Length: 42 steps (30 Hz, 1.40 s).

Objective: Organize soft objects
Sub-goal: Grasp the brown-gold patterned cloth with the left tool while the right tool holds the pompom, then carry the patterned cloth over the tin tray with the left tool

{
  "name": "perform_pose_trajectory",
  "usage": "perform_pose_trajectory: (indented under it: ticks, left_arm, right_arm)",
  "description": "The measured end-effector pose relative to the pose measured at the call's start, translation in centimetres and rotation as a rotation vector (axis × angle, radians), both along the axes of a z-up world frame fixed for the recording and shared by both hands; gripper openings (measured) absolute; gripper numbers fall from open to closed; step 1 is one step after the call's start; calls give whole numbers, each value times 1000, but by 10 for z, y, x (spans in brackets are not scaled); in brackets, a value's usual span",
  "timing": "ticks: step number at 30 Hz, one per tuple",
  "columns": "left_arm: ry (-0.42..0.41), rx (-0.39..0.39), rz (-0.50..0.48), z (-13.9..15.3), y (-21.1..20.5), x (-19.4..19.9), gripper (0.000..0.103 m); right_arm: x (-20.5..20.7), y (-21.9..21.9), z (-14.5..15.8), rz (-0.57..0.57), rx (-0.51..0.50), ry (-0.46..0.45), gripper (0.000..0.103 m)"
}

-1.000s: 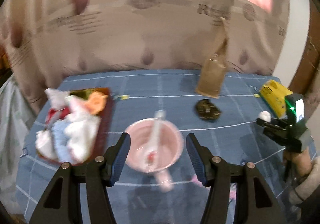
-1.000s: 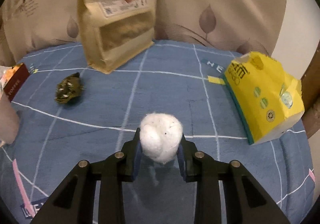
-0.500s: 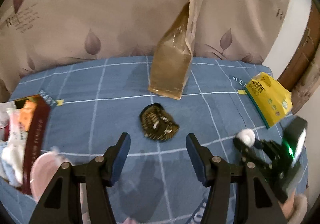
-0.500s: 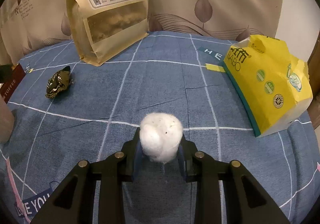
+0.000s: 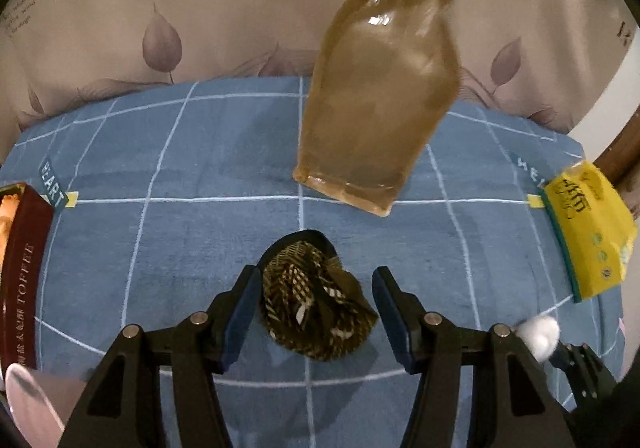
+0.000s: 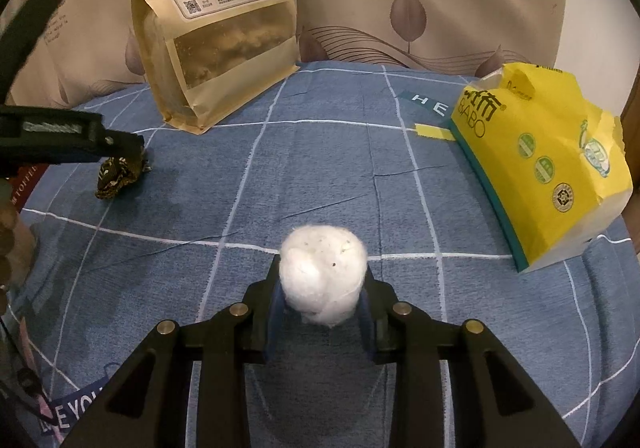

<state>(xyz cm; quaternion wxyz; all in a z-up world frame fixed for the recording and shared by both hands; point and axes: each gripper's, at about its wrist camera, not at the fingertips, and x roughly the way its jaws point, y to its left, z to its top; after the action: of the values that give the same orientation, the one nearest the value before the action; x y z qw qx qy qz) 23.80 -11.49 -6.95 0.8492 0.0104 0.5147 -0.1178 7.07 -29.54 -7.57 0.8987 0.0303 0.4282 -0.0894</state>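
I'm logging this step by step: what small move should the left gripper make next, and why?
Probably close the left gripper: it is open, its fingers either side of the dark patterned soft item on the blue cloth. The right gripper already grips the white cotton ball.

Fluffy white cotton ball [image 6: 322, 280], glossy crinkled foil wrapper [image 5: 316, 302] – matt woven blue cloth [image 6: 320, 168], kraft-paper pouch [image 6: 216, 28]

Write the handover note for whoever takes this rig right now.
Left tongs: open, straddling the dark patterned pouch on the blue cloth; not yet gripped.
Right tongs: shut on the white cotton ball, held above the cloth.
Red toffee box sits at the left edge of the left view.
Done: ball picked up.
Left: close on the pouch; likely both go to the box.
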Motion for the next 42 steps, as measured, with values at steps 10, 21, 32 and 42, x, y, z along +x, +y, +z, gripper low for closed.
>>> perform_pose_trajectory:
  ticks: [10, 21, 32, 42]
  left_arm:
    - [46, 32, -15, -27, -4, 3, 59]
    - [43, -1, -61, -19, 3, -12, 38]
    - [1, -20, -98, 8, -1, -39, 38]
    - [-32, -19, -142, 35, 6, -71, 38]
  right_arm:
    - [1, 1, 0, 4, 0, 3, 33]
    - [0, 1, 1, 3, -2, 4, 33]
    - [1, 1, 1, 2, -2, 5, 33]
    - [1, 1, 0, 2, -7, 7, 33]
